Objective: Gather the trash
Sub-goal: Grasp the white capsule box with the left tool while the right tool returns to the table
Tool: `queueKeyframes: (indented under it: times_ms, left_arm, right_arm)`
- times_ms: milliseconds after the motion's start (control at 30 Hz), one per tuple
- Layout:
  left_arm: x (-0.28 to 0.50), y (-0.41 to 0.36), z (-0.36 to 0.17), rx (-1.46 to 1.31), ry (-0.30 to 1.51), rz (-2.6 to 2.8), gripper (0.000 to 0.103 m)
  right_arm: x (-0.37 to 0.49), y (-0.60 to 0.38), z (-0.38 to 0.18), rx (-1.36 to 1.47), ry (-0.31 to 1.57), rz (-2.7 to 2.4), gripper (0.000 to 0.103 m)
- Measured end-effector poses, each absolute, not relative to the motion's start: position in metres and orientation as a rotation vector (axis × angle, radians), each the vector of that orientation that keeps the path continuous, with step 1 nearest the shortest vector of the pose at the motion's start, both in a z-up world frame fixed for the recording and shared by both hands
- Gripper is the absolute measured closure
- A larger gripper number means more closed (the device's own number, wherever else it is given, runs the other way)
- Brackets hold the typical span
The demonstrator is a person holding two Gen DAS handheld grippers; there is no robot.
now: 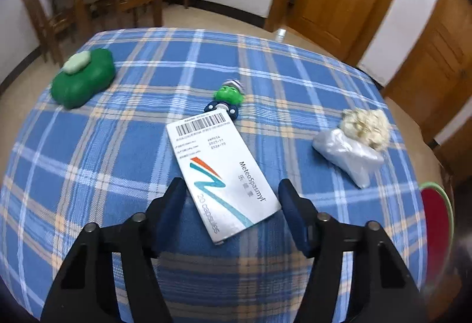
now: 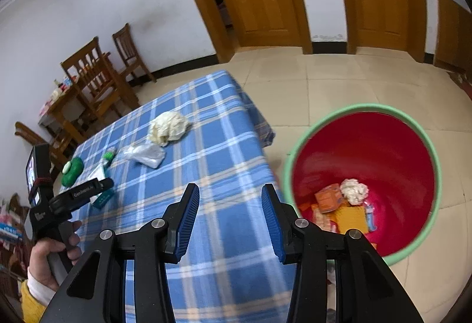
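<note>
Ribbed blue pads of the left gripper (image 1: 230, 206) straddle the near end of a flat white medicine box (image 1: 219, 172), not pressing it. Beyond the box: green toy figure (image 1: 228, 97), part hidden; right of it, crinkled plastic bag (image 1: 346, 153), wadded tissue (image 1: 364, 125). Right gripper (image 2: 230, 222) parted, empty, over plaid tablecloth (image 2: 206, 145). Red bin (image 2: 413, 131) on tiled floor.

Empty right gripper (image 2: 230, 216) over plaid table (image 2: 206, 145), red bin (image 2: 365, 145) holding trash beside it
</note>
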State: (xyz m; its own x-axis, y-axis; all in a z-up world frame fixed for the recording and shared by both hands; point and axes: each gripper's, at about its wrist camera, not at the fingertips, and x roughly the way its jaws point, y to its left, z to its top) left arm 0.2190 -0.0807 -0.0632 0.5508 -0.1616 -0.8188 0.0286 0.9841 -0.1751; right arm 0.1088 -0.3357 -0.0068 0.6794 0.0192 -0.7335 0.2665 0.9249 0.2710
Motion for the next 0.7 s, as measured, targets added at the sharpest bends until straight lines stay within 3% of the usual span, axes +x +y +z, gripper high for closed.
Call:
queueKeyframes:
  times_ms: [200,267,500,600,700]
  left_arm:
    - [0.207,-0.059,-0.051,-0.169,0.954,-0.205,0.040]
    - [0.203,-0.050,-0.045,-0.156,0.925,-0.204,0.040]
    - [0.204,-0.006,-0.042,-0.194,0.904,-0.144,0.040]
    - [0.205,0.008,-0.043,-0.200,0.895,-0.124,0.040]
    - [0.206,0.016,-0.044,-0.206,0.890,-0.117,0.040]
  right_arm:
    - [0.137,-0.304,-0.010,0.331,0.857,-0.085,0.057]
    - [0.148,-0.291,-0.012,0.315,0.877,-0.070,0.040]
    - [0.192,-0.250,-0.022,0.284,0.917,-0.024,0.038]
    - [0.211,-0.235,-0.027,0.287,0.919,-0.036,0.022]
    - [0.232,-0.221,-0.032,0.262,0.908,-0.092,0.021]
